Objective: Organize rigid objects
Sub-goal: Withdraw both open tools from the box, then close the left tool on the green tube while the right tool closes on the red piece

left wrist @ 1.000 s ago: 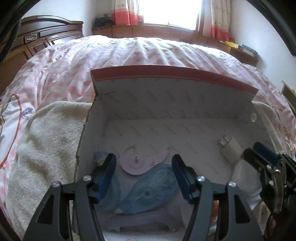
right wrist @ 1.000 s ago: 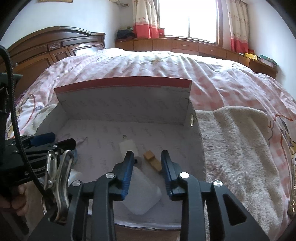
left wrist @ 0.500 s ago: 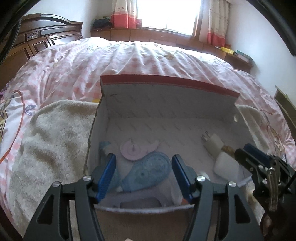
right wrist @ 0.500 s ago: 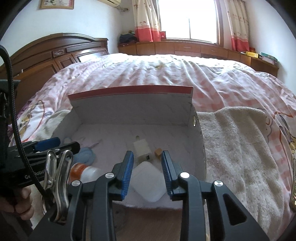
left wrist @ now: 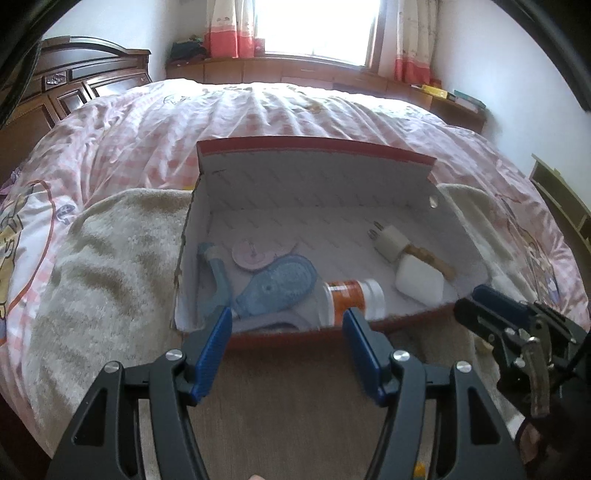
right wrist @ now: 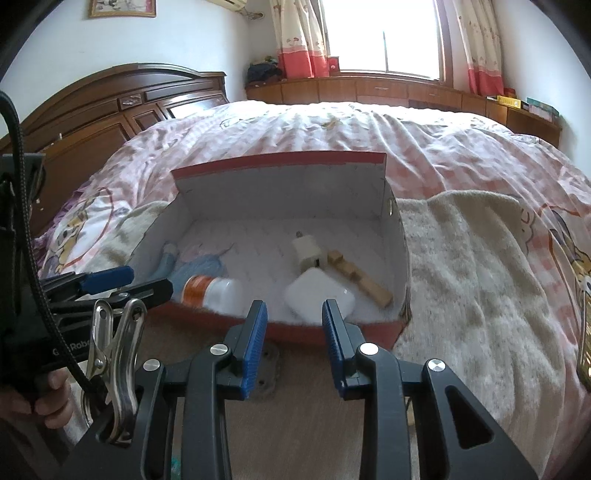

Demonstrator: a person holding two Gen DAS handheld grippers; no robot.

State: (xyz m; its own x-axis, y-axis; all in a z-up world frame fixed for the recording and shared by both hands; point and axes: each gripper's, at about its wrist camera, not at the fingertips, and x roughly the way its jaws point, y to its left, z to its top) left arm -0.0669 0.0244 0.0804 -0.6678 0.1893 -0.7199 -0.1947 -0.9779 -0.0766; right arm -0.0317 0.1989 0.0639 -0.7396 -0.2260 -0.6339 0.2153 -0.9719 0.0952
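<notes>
On the bed (left wrist: 295, 110), a red box (left wrist: 314, 146) holds a blue tape dispenser (left wrist: 280, 282); left gripper (left wrist: 288, 332) and right gripper (right wrist: 293, 321) hover before its near wall, jaws parted, empty.

Daylight from blown-out window (left wrist: 317, 29) | soft shadows | fisheye-curved, dark-vignetted edges | slight blur

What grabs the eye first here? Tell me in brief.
The red-rimmed cardboard box sitting open on a beige towel on the pink checked bed. Inside it lie a blue tape dispenser and an orange-labelled bottle at the left and near side, with a white plug adapter, a white case and a wooden piece at the right. Both grippers, left and right, hang empty just short of the box.
</notes>
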